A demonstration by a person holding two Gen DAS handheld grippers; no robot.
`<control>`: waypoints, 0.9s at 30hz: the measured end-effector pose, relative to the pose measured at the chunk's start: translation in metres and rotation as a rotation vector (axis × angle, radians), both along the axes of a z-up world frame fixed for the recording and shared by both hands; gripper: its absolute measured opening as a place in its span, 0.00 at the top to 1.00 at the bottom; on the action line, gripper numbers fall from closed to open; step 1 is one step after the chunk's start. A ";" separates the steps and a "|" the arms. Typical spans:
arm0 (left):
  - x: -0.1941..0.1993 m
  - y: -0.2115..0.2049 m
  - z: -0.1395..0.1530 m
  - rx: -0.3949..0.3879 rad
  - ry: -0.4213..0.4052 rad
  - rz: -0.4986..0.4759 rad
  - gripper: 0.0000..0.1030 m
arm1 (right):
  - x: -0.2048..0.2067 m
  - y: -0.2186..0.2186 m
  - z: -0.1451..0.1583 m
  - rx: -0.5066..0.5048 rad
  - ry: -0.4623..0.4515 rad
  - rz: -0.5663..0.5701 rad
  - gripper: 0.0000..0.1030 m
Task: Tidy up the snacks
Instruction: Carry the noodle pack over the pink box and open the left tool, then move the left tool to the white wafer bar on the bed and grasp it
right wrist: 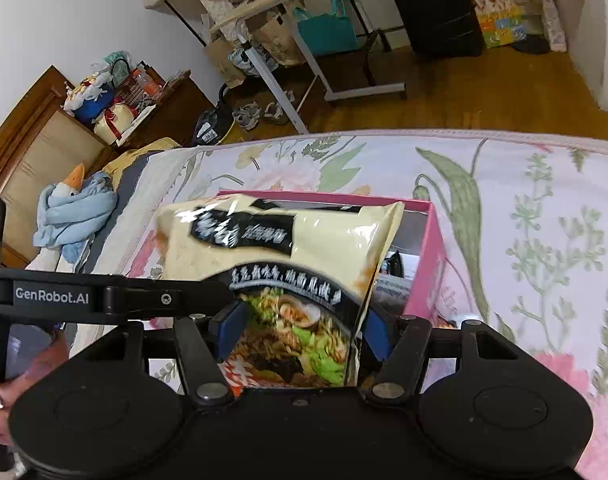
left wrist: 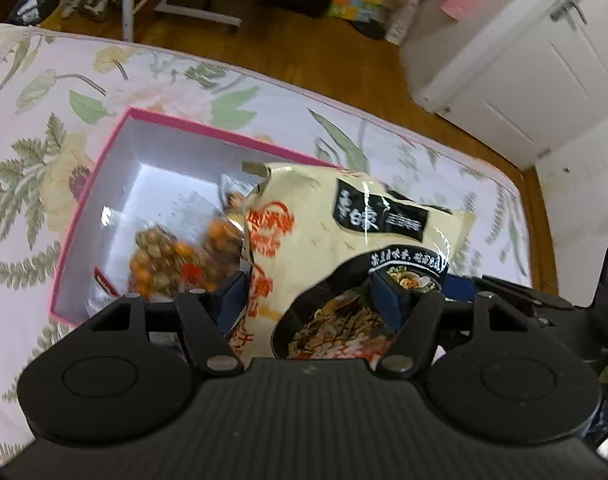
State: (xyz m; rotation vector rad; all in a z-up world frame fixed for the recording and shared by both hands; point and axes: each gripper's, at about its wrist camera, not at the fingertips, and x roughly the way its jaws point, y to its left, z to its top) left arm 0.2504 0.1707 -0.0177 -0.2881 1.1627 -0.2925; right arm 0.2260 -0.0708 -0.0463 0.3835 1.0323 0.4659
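My left gripper [left wrist: 313, 300] is shut on a cream instant-noodle packet [left wrist: 343, 232] and holds it over the near right part of a pink-rimmed box [left wrist: 184, 126] on the floral bedspread. A snack bag with brown and orange pieces [left wrist: 172, 260] lies inside the box. My right gripper [right wrist: 302, 332] is shut on another cream noodle packet [right wrist: 280, 248], held in front of the same pink box [right wrist: 429, 264], which it mostly hides.
The floral bed [left wrist: 44, 120] extends left and behind the box. Wooden floor [left wrist: 304, 52] and white cabinet doors [left wrist: 523, 60] lie beyond. A blue cloth with a toy goose [right wrist: 76, 208] sits at the bed's left. A desk and black suitcase [right wrist: 435, 4] stand behind.
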 end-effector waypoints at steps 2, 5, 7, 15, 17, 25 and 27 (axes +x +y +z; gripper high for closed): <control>0.003 0.002 -0.009 0.042 -0.048 0.025 0.33 | 0.008 0.001 -0.013 0.025 0.025 0.014 0.33; 0.001 0.003 -0.016 0.094 -0.099 0.025 0.33 | 0.001 -0.003 -0.019 0.000 -0.029 0.014 0.30; -0.004 0.001 -0.017 0.105 -0.122 0.001 0.33 | -0.010 -0.007 -0.015 -0.022 -0.104 0.032 0.28; -0.050 -0.030 0.000 0.126 -0.215 -0.133 0.35 | -0.035 -0.050 -0.004 -0.056 -0.212 0.013 0.28; -0.063 -0.042 0.007 0.147 -0.248 -0.161 0.36 | -0.043 -0.063 -0.004 -0.042 -0.228 -0.016 0.28; -0.114 -0.085 0.017 0.144 -0.305 -0.166 0.39 | -0.056 -0.089 -0.005 -0.031 -0.225 0.014 0.28; -0.125 -0.092 0.013 0.136 -0.310 -0.139 0.40 | -0.052 -0.094 -0.008 -0.024 -0.197 0.047 0.37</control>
